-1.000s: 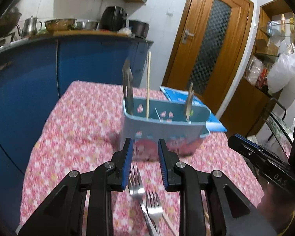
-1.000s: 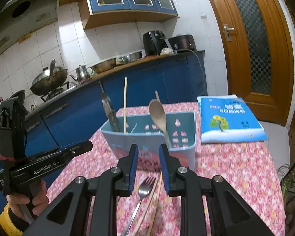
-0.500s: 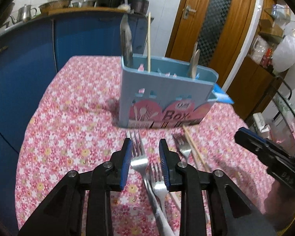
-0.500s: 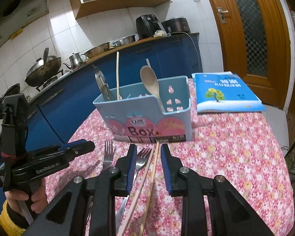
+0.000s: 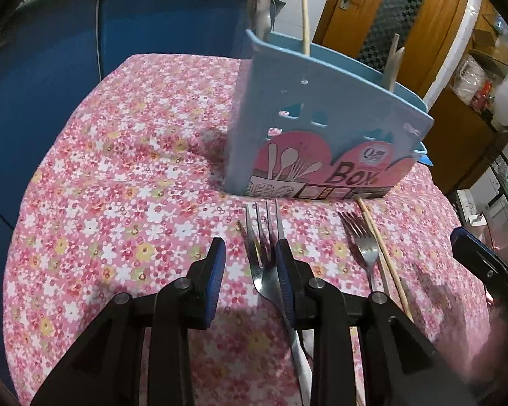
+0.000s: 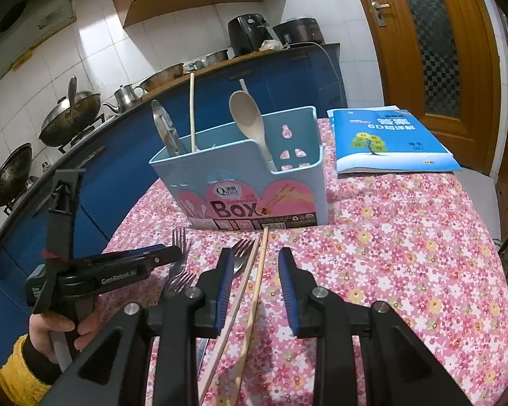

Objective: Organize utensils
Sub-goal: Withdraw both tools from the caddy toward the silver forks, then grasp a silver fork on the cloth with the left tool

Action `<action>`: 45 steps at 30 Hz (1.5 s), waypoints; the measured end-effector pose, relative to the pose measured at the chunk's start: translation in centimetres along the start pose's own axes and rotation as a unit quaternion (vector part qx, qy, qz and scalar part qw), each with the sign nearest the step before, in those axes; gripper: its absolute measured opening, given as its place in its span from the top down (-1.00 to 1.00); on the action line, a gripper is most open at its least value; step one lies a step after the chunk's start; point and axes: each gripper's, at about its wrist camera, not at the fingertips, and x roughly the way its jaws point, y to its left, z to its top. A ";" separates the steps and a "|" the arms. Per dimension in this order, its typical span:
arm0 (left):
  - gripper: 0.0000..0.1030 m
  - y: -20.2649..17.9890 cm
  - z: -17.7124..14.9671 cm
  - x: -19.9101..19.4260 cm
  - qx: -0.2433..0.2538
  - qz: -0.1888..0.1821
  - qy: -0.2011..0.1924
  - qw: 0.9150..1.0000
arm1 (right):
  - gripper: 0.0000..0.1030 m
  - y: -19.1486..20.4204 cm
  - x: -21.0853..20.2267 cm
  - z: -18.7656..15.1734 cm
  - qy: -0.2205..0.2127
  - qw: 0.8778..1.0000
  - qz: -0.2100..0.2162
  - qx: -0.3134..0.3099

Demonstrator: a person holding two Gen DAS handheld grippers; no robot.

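A blue box (image 6: 254, 182) stands on the desk (image 6: 406, 253) with its flowery cloth. A wooden spoon (image 6: 249, 118) and one chopstick (image 6: 192, 111) stick up out of the box. In front of the box lie forks and two chopsticks (image 6: 257, 270). The left tongs (image 5: 249, 264) are open, low over the desk, with a fork (image 5: 262, 257) between their jaws, close to the right one. The right tongs (image 6: 255, 284) are open too, and the two chopsticks lie between their jaws. A blue book (image 6: 389, 138) lies to the right of the box.
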 end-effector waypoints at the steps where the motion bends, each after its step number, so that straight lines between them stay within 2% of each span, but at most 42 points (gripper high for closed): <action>1: 0.41 0.1 0.1 0.1 0.000 -0.003 -0.002 1.000 | 0.42 0.0 0.0 0.0 0.001 1.000 0.000 0.001; 5: 0.43 0.1 0.6 0.6 0.005 -0.018 -0.007 1.000 | 0.42 -0.2 0.3 -0.1 0.003 1.000 0.001 0.002; 7: 0.52 0.0 0.7 0.8 0.007 -0.029 -0.007 1.000 | 0.42 -0.3 0.4 -0.2 0.005 1.000 0.001 0.003; 9: 0.73 -0.2 0.7 0.9 0.007 -0.044 -0.007 0.999 | 0.42 -0.3 0.5 -0.2 0.006 1.000 0.001 0.005; 10: 0.73 -0.2 0.8 1.0 0.006 -0.050 -0.007 0.999 | 0.42 -0.4 0.6 -0.3 0.007 1.000 0.002 0.006; 16: 0.74 -0.7 0.5 0.6 0.008 -0.039 -0.020 0.999 | 0.42 -0.7 0.6 -0.4 0.009 1.000 0.000 0.009; 17: 0.74 -0.7 0.4 0.4 0.006 -0.032 -0.023 0.999 | 0.41 -0.6 0.6 -0.4 0.009 1.000 0.000 0.008; 19: 0.86 -0.5 0.1 -0.1 0.002 -0.012 -0.031 0.999 | 0.41 -0.6 0.6 -0.4 0.009 1.000 0.000 0.007; 23: 0.87 -0.1 -0.2 -0.6 -0.001 0.007 -0.041 0.999 | 0.41 -0.4 0.7 -0.4 0.011 1.000 0.000 0.004; 28: 0.87 -0.3 -0.3 -0.5 0.003 -0.013 -0.028 1.000 | 0.41 0.0 1.0 -0.4 0.014 1.000 0.001 0.001; 35: 0.96 -1.4 -1.1 -1.4 0.006 -0.020 -0.040 0.999 | 0.42 -0.1 1.1 -0.5 0.016 1.000 0.000 0.003; 40: 0.97 -3.1 -1.5 -1.5 0.036 -0.016 -0.037 0.999 | 0.41 -0.3 1.0 -0.5 0.014 1.000 0.001 0.005; 43: 0.96 -4.0 -1.8 -1.0 0.046 -0.027 -0.019 0.998 | 0.42 -0.3 1.0 -0.6 0.013 1.000 0.001 0.005; 45: 0.95 -4.5 -1.9 -0.9 0.054 -0.018 -0.021 0.998 | 0.42 -0.3 0.9 -0.6 0.012 1.000 0.000 0.005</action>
